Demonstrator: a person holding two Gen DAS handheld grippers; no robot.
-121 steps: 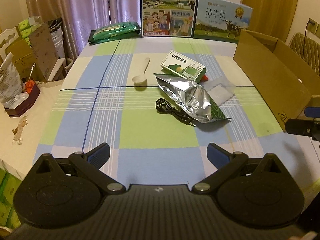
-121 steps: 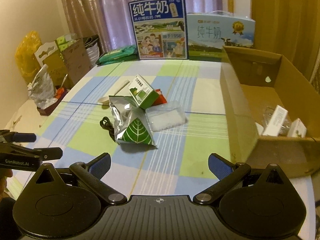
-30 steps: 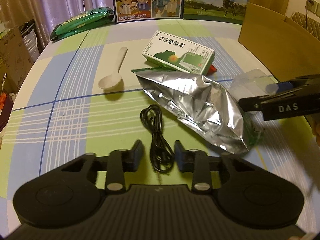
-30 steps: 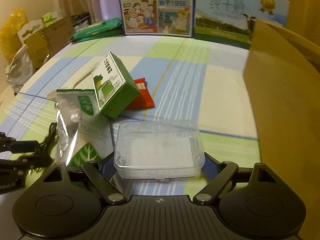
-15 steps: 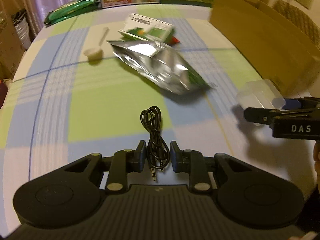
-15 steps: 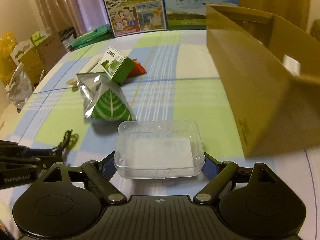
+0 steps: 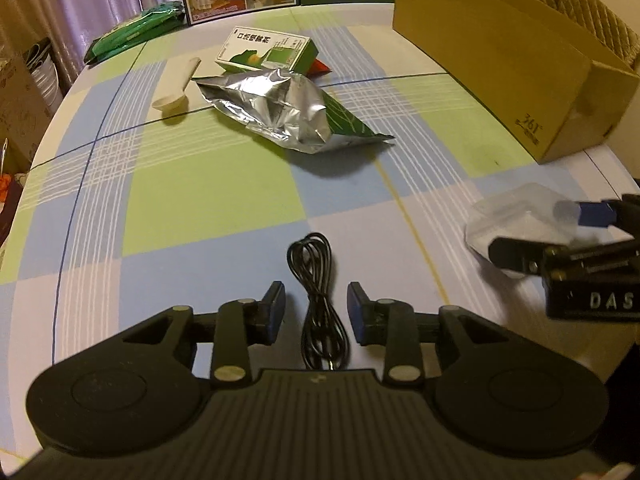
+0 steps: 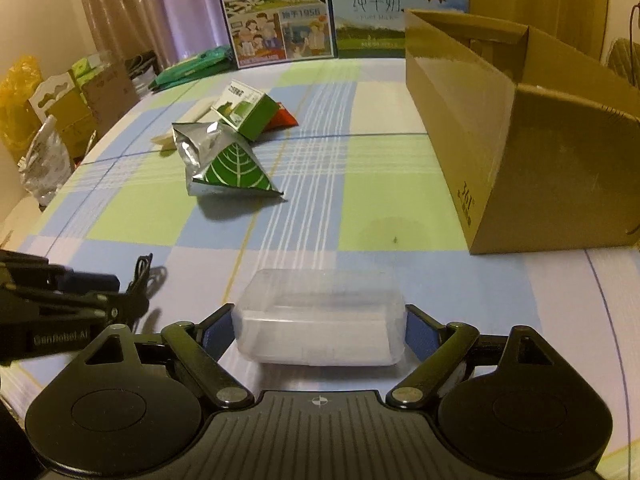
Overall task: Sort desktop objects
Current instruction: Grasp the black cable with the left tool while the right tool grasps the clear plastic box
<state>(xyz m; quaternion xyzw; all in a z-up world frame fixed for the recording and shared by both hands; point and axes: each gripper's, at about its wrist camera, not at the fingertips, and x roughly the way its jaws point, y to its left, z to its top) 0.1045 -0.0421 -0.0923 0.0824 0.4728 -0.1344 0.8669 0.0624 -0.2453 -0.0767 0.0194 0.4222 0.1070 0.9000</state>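
- left tool (image 7: 316,312): fingers parted a fair bit, with the black cable (image 7: 318,300) lying on the desk (image 7: 208,200) right in the gap between them. The blue pads don't touch it on either side, so it's not gripping anything.
- right tool (image 8: 318,330): fingers spread wide, one on each end of the clear plastic box (image 8: 320,320). The box sits on the desk between them. The pads are right up against its ends, but I can't tell if they're actually squeezing it.
- from the left tool, the right tool and its box are off to the right, well apart from the cable.
- ahead of both tools, mid-desk: a silver foil bag (image 7: 280,110) with a green leaf print, crumpled and lying flat.
- just past the bag: a green and white carton (image 7: 266,50) propped at a tilt, a red packet (image 8: 282,120) poking out from under it, and a white spoon (image 7: 176,90) to the left.
- the cardboard box (image 8: 520,140) is ahead and right of the right tool, open on top. Can't see inside from here.
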